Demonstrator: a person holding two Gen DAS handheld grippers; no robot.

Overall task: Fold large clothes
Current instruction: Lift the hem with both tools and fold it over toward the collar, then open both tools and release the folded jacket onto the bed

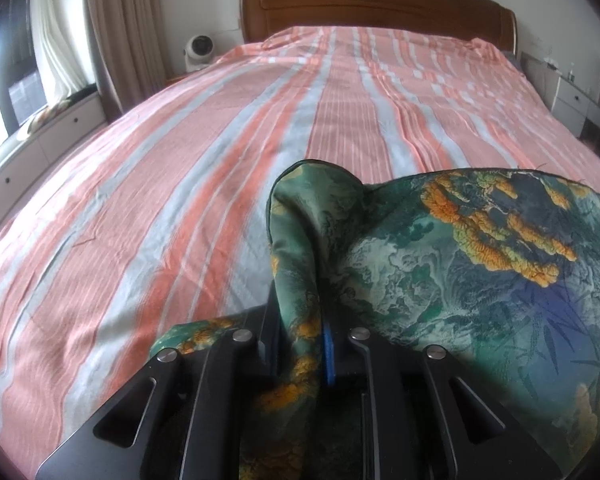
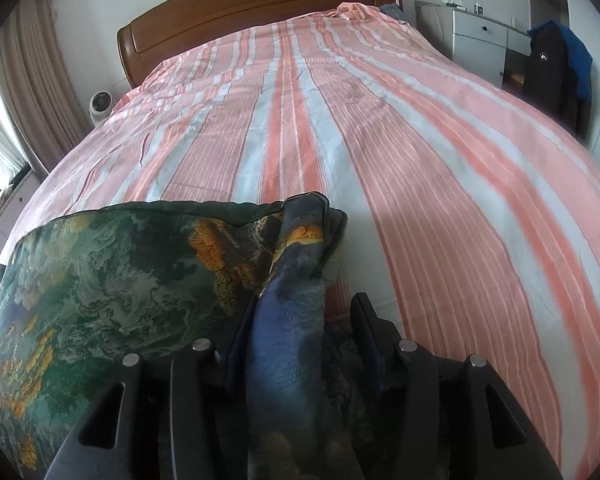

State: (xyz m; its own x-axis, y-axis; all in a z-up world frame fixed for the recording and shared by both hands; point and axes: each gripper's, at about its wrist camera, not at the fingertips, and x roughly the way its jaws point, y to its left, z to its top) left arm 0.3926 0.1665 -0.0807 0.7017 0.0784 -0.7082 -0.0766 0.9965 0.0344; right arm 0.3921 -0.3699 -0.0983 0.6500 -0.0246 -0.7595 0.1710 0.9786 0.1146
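Observation:
A large green silky garment (image 1: 460, 280) with orange and blue landscape print lies folded on the near end of the striped bed sheet (image 1: 180, 160). In the left wrist view a bunched corner of it rises between the fingers of my left gripper (image 1: 298, 312) and fills the narrow gap, with the pads pressing on it. In the right wrist view the garment (image 2: 120, 280) spreads to the left. A blue twisted corner stands between the fingers of my right gripper (image 2: 306, 308), which is open, with sheet showing beside the right finger (image 2: 364, 320).
The pink, orange and grey sheet (image 2: 420, 160) covers the bed up to a wooden headboard (image 1: 380, 4). A small white fan (image 1: 198, 50) and curtains (image 1: 120, 20) are at the left. White drawers (image 2: 480, 36) and a dark jacket (image 2: 556, 68) stand at the right.

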